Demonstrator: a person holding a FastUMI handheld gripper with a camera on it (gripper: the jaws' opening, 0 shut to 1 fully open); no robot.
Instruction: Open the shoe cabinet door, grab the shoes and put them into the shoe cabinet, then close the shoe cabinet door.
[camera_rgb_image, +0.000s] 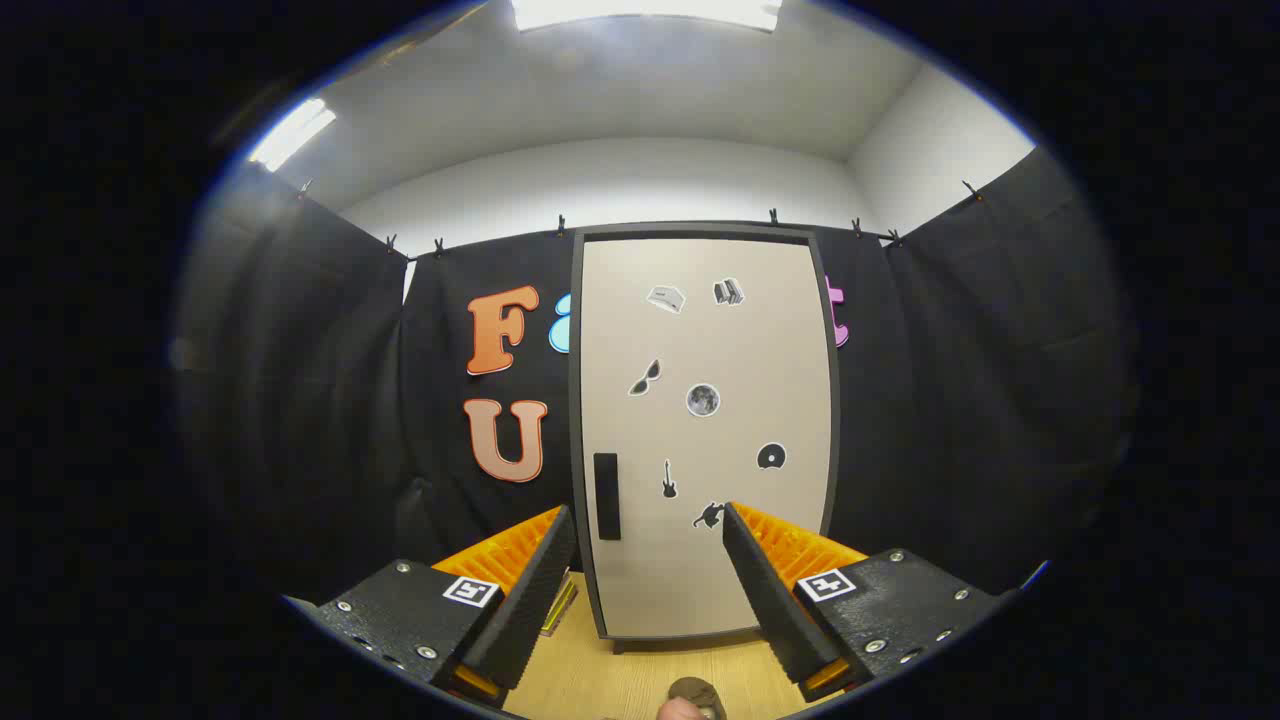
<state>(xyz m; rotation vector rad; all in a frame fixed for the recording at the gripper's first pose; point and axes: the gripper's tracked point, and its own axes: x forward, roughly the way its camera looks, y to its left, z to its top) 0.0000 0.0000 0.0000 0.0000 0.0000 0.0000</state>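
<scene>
The gripper (648, 525) was open, its two fingers spread wide with nothing between them, and it pointed straight at the cabinet (705, 435). The cabinet stood upright on the wooden floor (640, 675) against the black cloth wall (330, 400), well beyond the fingertips. Its one door (740, 560) was closed. One dark handle (606, 496) ran vertically near the door's left edge, showing just above and to the right of the left fingertip. Seven small stickers (703, 400) were scattered over the door: two near the top, two around the middle, and three lower down, the lowest touching the line of the right finger. At the very near edge of the floor, below the gap between the fingers, one small brown rounded thing (697, 692) showed in part; whether it was a shoe could not be told. A flat yellowish object (560, 608) lay on the floor beside the cabinet's left foot, mostly hidden behind the left finger. Two ceiling lights (645, 12) glowed overhead.
</scene>
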